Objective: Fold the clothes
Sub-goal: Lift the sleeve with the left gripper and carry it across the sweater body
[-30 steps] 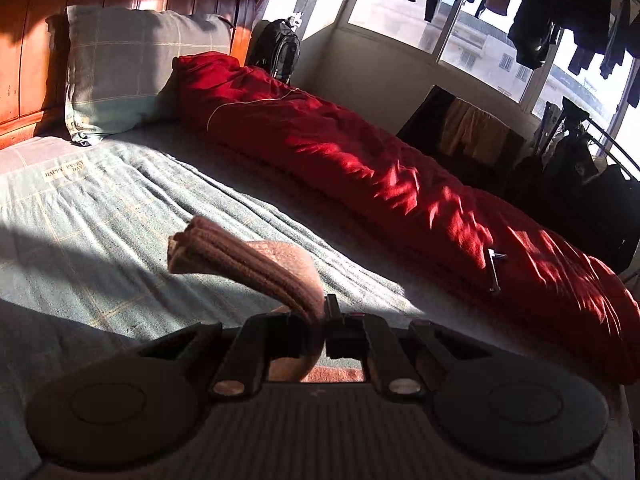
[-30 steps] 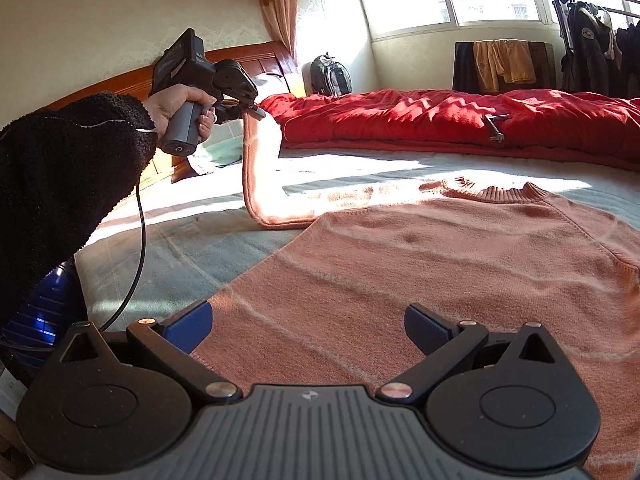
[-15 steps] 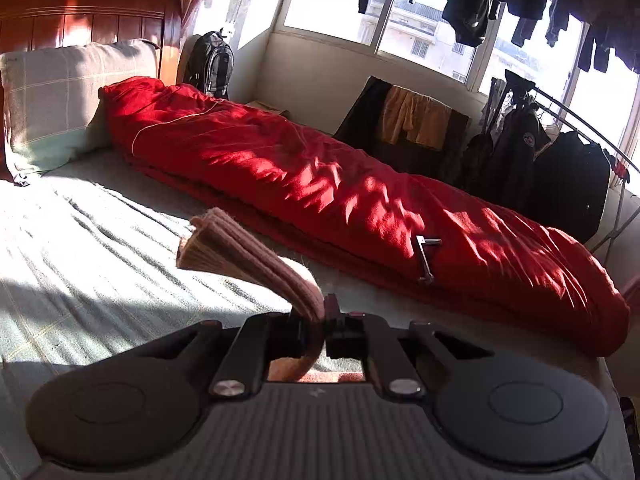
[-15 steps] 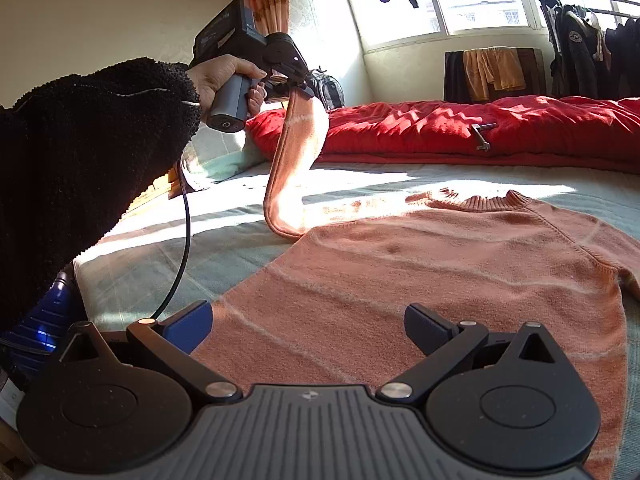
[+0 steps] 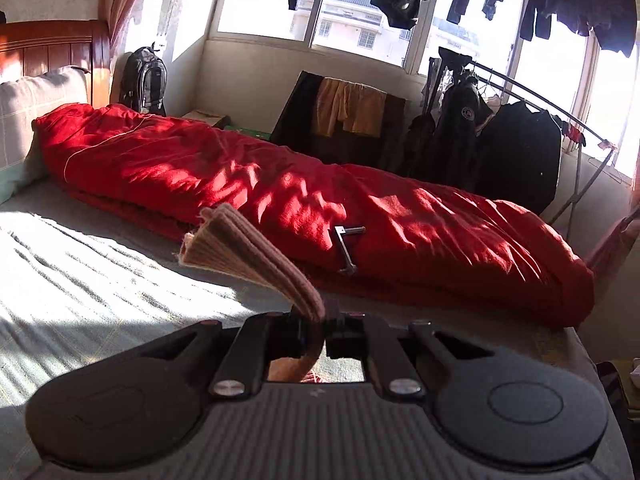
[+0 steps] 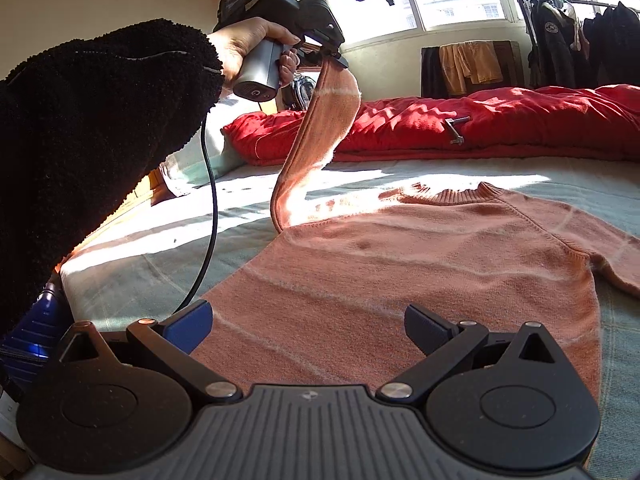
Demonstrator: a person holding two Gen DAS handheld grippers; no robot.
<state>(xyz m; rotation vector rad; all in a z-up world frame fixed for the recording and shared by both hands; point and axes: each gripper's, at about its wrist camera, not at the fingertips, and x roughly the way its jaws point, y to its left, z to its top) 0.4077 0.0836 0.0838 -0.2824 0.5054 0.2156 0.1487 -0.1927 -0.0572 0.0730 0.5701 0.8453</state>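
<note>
A salmon-pink knit sweater [image 6: 420, 268] lies flat on the bed, neck toward the red quilt. Its left sleeve [image 6: 316, 136] is lifted off the bed in a long strip. My left gripper [image 6: 334, 58], held by a hand in a black fleece sleeve, is shut on the sleeve's cuff. In the left wrist view the cuff [image 5: 248, 252] sticks out past the left gripper [image 5: 322, 326]. My right gripper [image 6: 308, 320] hovers open just above the sweater's hem, nothing between its fingers.
A rolled red quilt [image 5: 304, 196] with a small metal tool [image 5: 346, 246] on it lies along the far side of the bed [image 5: 80, 280]. Pillow [image 5: 36, 112] and wooden headboard at the left. A clothes rack [image 5: 516, 148] stands by the window.
My left gripper has carried the sleeve cuff up and to the right, toward the sweater's body, and rolled slightly. The right gripper has barely moved.
</note>
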